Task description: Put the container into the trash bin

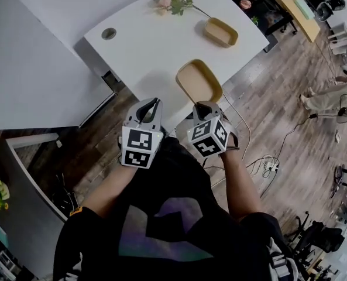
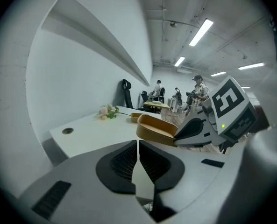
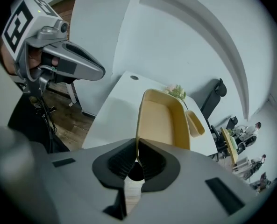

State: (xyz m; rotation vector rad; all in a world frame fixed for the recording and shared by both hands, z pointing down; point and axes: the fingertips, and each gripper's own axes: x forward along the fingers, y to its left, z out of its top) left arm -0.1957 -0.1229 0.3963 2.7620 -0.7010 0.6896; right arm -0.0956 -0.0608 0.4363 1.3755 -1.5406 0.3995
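Right tool (image 3: 137, 155) clamps the near rim of the tan container (image 1: 198, 79), which sits at the near edge of the white surface (image 1: 138, 45); whether it rests there or is lifted is unclear. Left tool (image 2: 138, 158) is closed on nothing, just beside the right. No bin is in view. The pinch on a thin rim probably lets the container swing, so the carry should be slow and level, with release only over the bin's mouth.

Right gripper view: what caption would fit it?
Right gripper pinches the rim of a tan container at a white table.
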